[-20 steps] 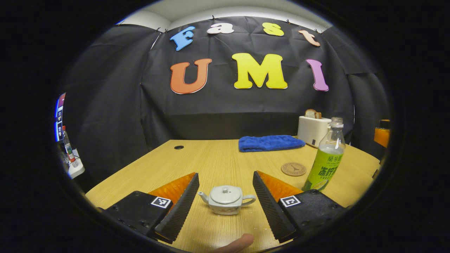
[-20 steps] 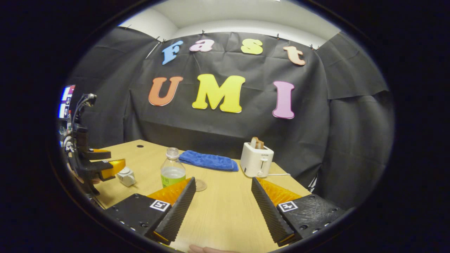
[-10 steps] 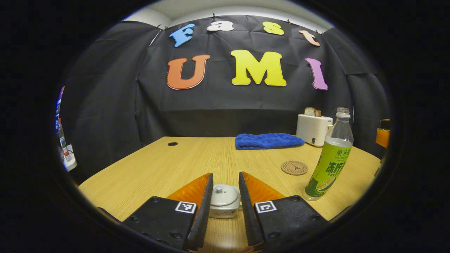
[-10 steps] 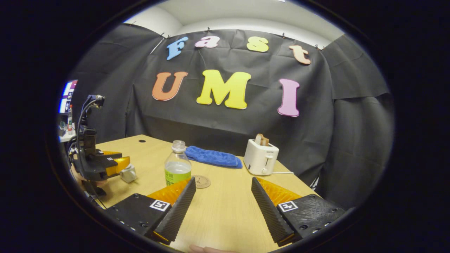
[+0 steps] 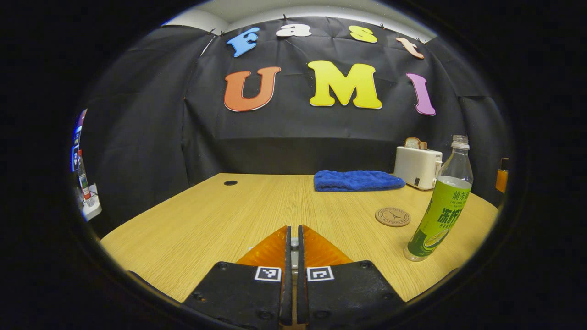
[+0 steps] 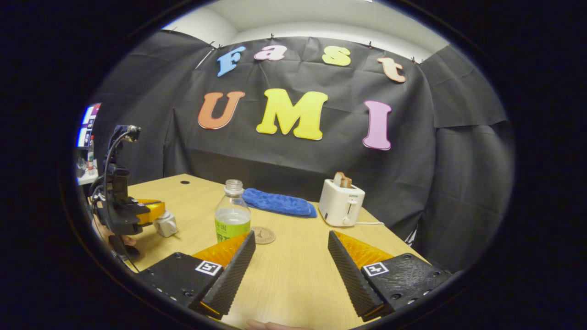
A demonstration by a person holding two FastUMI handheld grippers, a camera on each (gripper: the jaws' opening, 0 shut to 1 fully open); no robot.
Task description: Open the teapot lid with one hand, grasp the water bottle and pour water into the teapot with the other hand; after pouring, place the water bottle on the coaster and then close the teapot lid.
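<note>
1. So far, only the opening step looks under way: in the left gripper view the left gripper has its two fingers drawn almost together, with a small pale knob just visible in the slit between them, which I judge to be the teapot lid's knob.
2. From the right gripper view, that gripper sits over the white teapot at the near left of the wooden table; whether the lid is lifted off cannot be told.
3. Meanwhile the right gripper hangs with its fingers wide apart and nothing between them, above bare table right of the bottle.
4. Untouched and upright, the water bottle has no cap on and water inside, just near of the round cork coaster.
5. Left to do, by my reading: lift the lid clear, take the bottle, pour, set it on the coaster, then close the pot.
6. Writing: the bottle's green label carries large characters, too distorted to read; the coaster bears a tower-like emblem.
7. Farther back lie a blue towel and a white toaster with bread in it; its front marking is too small to read.
</note>
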